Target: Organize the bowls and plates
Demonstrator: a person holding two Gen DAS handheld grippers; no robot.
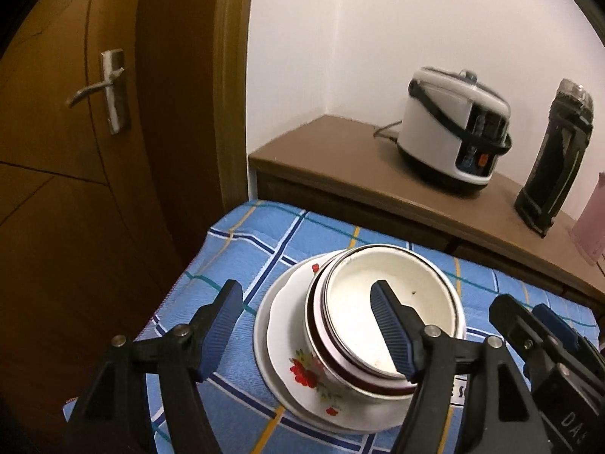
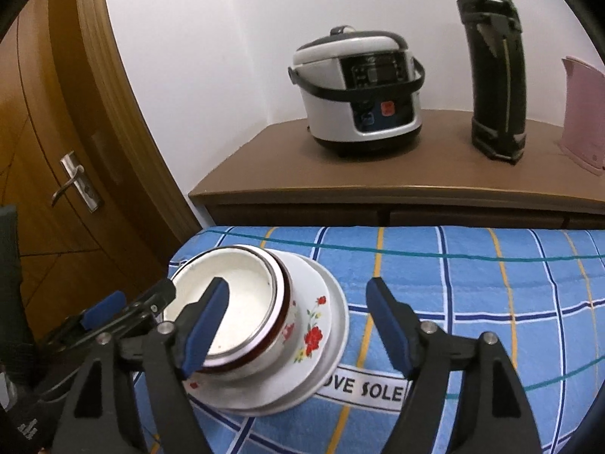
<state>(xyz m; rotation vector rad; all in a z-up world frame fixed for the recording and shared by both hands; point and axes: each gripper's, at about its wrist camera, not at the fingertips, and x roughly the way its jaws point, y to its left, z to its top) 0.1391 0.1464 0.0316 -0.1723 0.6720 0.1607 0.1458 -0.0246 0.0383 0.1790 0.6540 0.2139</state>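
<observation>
White plates (image 2: 332,325), nested bowls (image 2: 242,302), uncountable

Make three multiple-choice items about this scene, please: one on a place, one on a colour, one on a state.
1. Where does the white enamel bowl with red flowers stand?
A. on the stacked white plates
B. on the brown cabinet
C. beside the door

2. What colour is the checked cloth under the white plates?
A. green
B. blue
C. red

3. In what state is the right tool?
A. shut on the bowl
B. shut on a plate
C. open, holding nothing

Answers: 1 A, the bowl sits in the middle of the plates. 2 B, the cloth is blue with white, yellow and dark lines. 3 C, its blue pads stand wide apart and press on nothing.
</observation>
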